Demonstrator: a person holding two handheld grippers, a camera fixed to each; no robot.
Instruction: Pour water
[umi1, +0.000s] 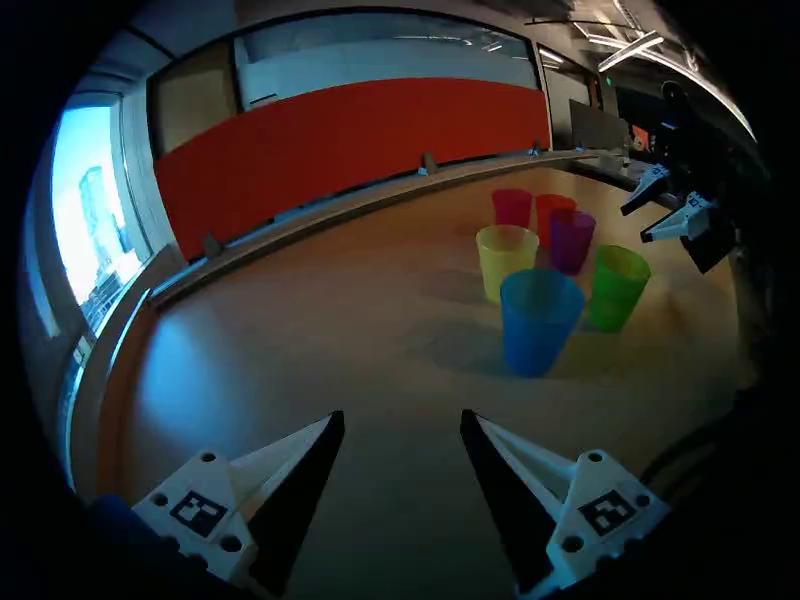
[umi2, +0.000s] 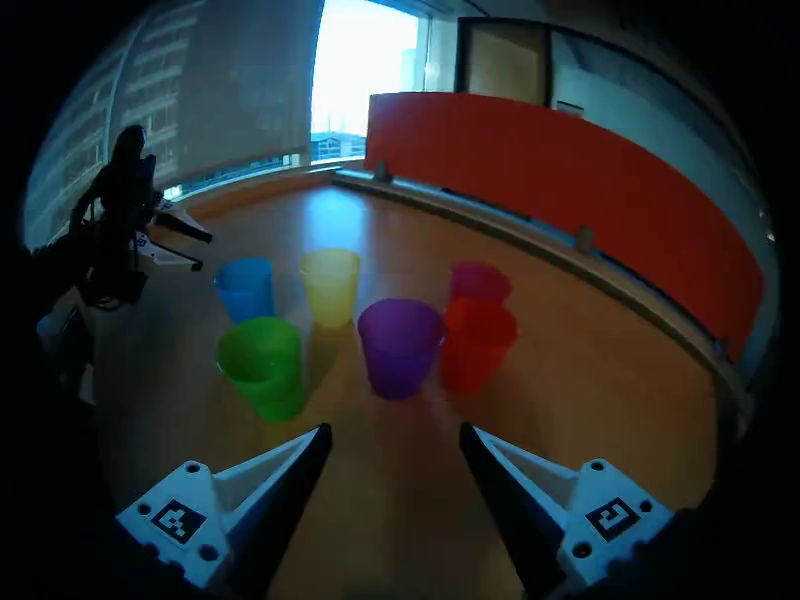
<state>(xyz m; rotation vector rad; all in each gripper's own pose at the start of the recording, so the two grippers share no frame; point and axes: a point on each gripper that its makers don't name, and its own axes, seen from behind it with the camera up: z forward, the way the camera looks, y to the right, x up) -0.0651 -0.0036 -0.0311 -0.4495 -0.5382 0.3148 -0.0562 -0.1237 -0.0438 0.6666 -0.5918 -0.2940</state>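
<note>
On the wooden table (umi1: 330, 330), six coloured cups (umi2: 400, 350); left tongs (umi1: 401, 415) and right tongs (umi2: 395, 428) both apart, empty.

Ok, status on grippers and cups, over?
Left gripper open, empty; right gripper open, empty. Blue translucent plastic cup nearest left, purple translucent plastic cup ahead of right, both upright on wooden table. Paths clear.
</note>
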